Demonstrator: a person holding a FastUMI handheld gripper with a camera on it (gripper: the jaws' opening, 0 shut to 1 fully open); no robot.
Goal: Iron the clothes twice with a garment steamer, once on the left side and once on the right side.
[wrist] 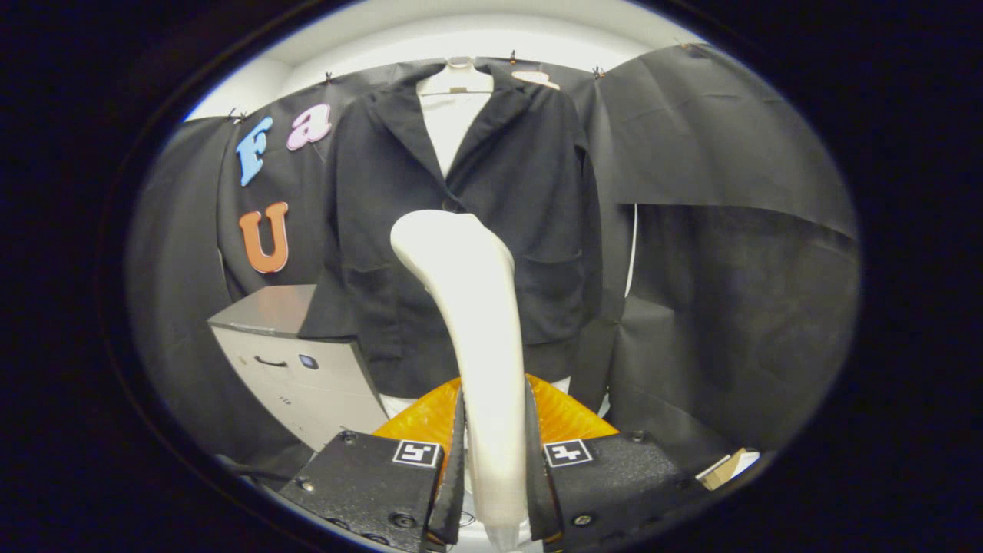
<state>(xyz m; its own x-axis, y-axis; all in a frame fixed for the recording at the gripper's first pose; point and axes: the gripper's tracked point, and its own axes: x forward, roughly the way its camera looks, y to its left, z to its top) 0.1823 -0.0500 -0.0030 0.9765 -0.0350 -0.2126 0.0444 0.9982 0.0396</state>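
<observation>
- We hold the garment steamer (480,322) in the tongs (495,461): both fingers press on the lower part of its handle from left and right, so the tongs are closed on it at a narrow gap.
- The steamer's long axis runs up and away from the tongs, with a slight bend to the left near the top, where the rounded head sits.
- The jacket (461,230) hangs straight ahead, beyond the steamer head, on a hanger (458,77) against the booth's dark cloth wall. The head lines up with the jacket's front opening, near its middle, so both the left and right panels lie equally to either side.
- We judge that the coming move turns on shifting the head sideways onto one panel and closing the remaining gap; we cannot tell whether the head touches the fabric yet.
- The steamer looks like smooth, glossy, cream plastic, tapering from a broad head to a slimmer neck.
- The jacket is dark, matte woven cloth with lapels, patch pockets and soft folds; a pale form shows at its neckline.
- An orange, ribbed, translucent part (568,415) sits just behind the fingers.
- A grey cabinet (296,361) with a handle stands to the left, near the jacket's sleeve.
</observation>
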